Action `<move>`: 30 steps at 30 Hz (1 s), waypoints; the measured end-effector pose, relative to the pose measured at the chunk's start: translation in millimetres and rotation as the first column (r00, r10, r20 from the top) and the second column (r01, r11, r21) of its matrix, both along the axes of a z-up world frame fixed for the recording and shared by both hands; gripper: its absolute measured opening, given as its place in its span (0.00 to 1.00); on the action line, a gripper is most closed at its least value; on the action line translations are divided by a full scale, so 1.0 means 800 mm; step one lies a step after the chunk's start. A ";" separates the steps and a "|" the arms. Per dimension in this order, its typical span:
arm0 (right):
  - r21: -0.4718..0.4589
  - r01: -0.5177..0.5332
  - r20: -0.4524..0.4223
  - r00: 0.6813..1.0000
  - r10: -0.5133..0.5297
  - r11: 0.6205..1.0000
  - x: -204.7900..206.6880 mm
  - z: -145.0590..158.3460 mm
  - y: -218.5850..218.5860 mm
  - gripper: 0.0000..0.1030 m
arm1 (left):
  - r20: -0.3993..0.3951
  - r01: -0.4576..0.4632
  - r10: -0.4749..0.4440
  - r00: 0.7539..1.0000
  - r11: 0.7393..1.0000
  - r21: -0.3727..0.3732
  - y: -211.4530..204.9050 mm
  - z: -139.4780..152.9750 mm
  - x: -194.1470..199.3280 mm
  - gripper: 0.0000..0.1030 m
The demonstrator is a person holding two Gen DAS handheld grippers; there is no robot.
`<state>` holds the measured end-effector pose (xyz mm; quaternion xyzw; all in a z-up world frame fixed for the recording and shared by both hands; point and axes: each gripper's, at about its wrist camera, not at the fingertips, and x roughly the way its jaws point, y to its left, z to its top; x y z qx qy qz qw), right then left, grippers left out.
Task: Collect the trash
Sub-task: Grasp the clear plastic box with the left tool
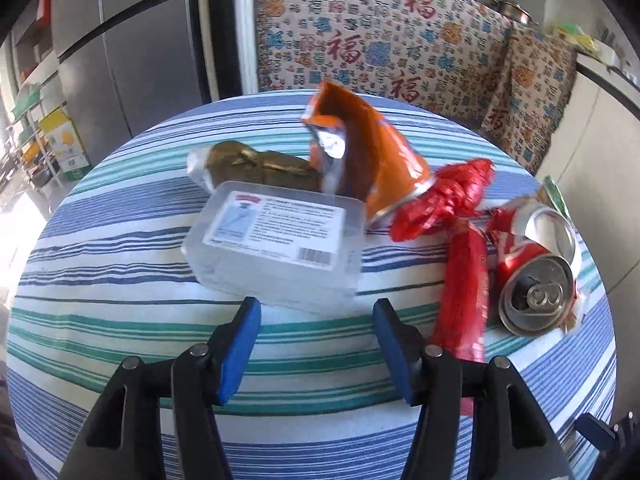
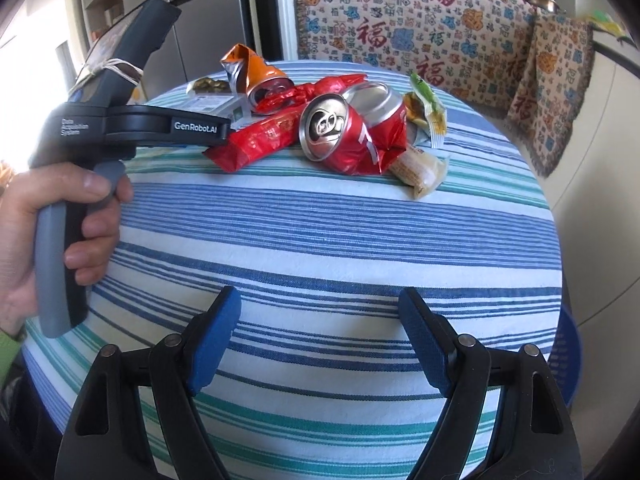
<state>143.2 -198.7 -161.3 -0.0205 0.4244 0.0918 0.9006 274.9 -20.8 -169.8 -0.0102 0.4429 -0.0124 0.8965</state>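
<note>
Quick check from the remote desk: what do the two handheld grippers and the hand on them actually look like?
Both the left gripper and the right gripper have black hinged arms with round metal pivot pins and blue padded fingertips. The left one's body is black and grey, printed "GenRobot.AI" and "Data Acquisition System", with cord wound round its upper part. The left hand is bare, with green at the wrist.

Bare striped tablecloth (image 2: 320, 240) nearside; trash heap (image 2: 344, 132) crowding the far half.
</note>
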 end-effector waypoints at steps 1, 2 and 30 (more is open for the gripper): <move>0.000 0.000 0.000 1.000 0.000 1.000 0.000 0.000 0.001 0.80 | -0.003 -0.021 0.021 1.000 1.000 -0.015 0.012 0.001 0.000 0.59; -0.001 -0.001 0.000 1.000 0.001 1.000 0.000 0.000 0.001 0.80 | -0.005 -0.037 0.037 0.999 0.999 -0.040 0.027 0.003 0.000 0.59; -0.014 -0.025 0.009 1.000 0.025 1.000 -0.003 -0.003 0.018 0.83 | -0.057 -0.015 0.017 0.998 0.999 0.038 0.077 0.005 0.061 0.71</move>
